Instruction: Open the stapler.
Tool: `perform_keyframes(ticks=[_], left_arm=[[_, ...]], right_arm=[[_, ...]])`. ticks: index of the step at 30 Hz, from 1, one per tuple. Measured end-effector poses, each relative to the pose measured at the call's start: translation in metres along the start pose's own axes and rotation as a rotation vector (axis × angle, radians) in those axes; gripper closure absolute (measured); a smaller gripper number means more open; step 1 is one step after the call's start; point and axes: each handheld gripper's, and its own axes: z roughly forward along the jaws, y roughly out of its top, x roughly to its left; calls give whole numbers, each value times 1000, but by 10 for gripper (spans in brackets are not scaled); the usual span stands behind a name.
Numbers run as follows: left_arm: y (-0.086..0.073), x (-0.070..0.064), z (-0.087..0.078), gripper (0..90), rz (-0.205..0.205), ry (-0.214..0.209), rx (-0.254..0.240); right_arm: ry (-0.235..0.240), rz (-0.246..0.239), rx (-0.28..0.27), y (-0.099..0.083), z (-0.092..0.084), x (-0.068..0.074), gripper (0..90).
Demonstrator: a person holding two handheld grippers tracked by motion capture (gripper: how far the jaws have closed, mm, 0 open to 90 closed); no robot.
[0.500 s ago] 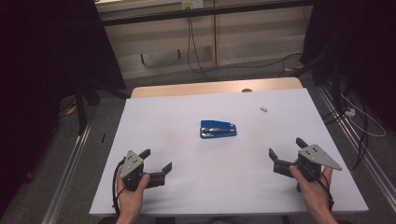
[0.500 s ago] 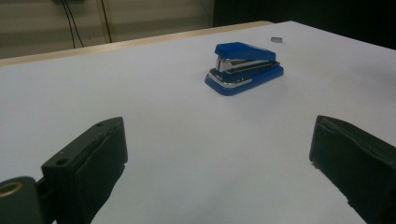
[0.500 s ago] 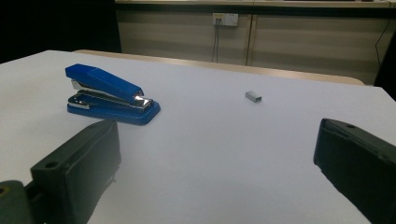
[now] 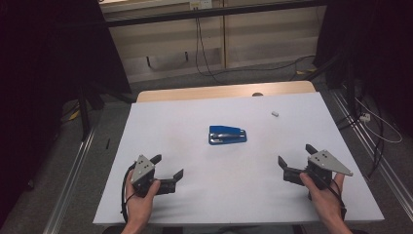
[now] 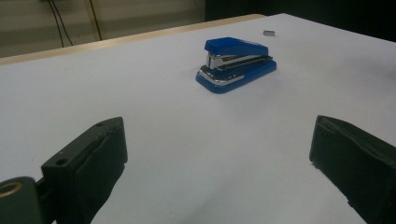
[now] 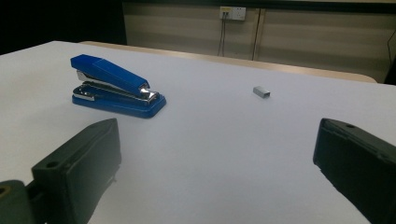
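Two grippers stand wide open, nothing between their jaws. Blue stapler [image 4: 227, 135] lies mid-table, well apart from both: left gripper [image 4: 168, 168] nearer the person to its left, right gripper [image 4: 296, 163] opposite.

A small blue plastic stapler with bright metal inner parts [image 4: 227, 135] is lying flat on its base near the middle of the white tabletop [image 4: 219, 195], closed, its long side running across the table in the high view. Its metal mouth is pointing toward the person's left (seen in the left gripper view [image 5: 236, 65], it is facing left and slightly toward the camera). It is sitting well apart from both table edges, with nothing touching it.
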Motion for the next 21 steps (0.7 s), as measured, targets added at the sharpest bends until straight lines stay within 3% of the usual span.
perform_keyframes(ticks=[4,5,9,13,19,21], left_arm=[[0,-1,5,38,7,-3,20],[0,-1,6,38,6,-1,21],[0,-3,8,37,15,7,28],[0,-4,8,49,10,-29,39],[2,0,8,55,-28,-45,45],[2,2,8,59,-54,-57,39]], right_arm=[[20,-10,4,0,1,2,7],[2,-15,14,0,2,2,7],[7,-2,20,0,3,1,20],[33,-9,25,2,7,5,56],[60,-15,17,3,12,12,59],[66,-40,14,4,15,13,73]])
